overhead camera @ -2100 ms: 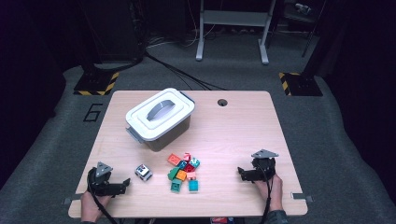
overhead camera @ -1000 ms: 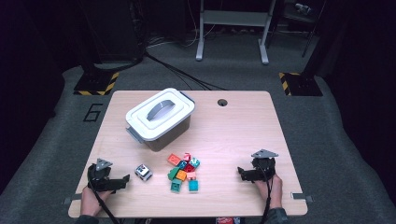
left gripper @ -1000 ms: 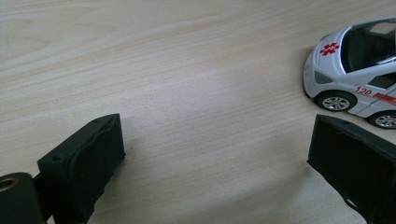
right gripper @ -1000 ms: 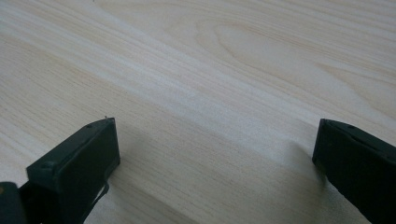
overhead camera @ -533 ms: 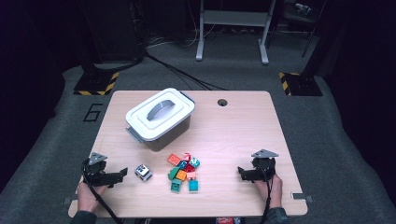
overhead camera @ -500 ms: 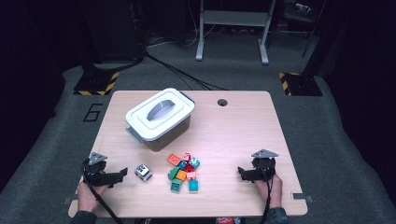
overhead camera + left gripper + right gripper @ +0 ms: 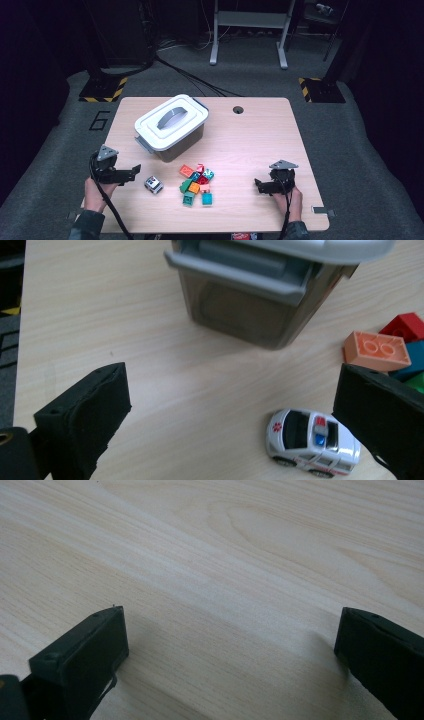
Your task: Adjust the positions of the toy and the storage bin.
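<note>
The toy ambulance (image 7: 154,184) stands on its wheels on the worktop (image 7: 250,140), just left of the pile of building bricks (image 7: 197,182) and in front of the lidded storage box (image 7: 170,127); in the high view its long axis runs from upper left to lower right, but which end is the front I cannot tell there. The left gripper (image 7: 131,171) hovers just left of it with jaws spread wide and empty, the car near its right jaw in the left gripper view. The right gripper (image 7: 258,185) sits well apart at the worktop's right, jaws likewise spread over bare wood.
</note>
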